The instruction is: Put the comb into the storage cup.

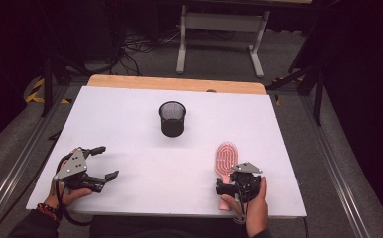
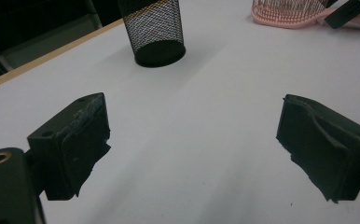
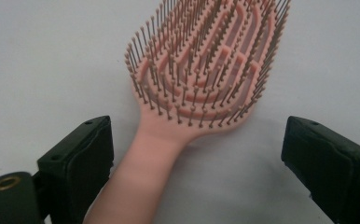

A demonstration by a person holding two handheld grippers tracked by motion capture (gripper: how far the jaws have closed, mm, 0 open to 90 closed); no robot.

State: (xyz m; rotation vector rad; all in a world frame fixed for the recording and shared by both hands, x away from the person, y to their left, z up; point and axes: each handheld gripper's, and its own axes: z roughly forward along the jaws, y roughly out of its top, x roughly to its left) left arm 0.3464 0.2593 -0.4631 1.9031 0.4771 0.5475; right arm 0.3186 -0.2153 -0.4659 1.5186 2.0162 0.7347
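Since right gripper [image 3: 194,172] has jaws wide, gripping nothing, w/ pink hairbrush [image 1: 225,163] handle lying between them at table [image 1: 130,129] near right: risk = handle sits close to one jaw, so closing could shove brush sideways or pinch off-centre. Bristles up, head could tip on lift. Left gripper [image 1: 106,162] near left, wide open, empty. Far centre: black mesh cup [image 1: 172,118], light, likely topples if brush clips rim.

No readable text, label, brand, number or sign appears on anything here.
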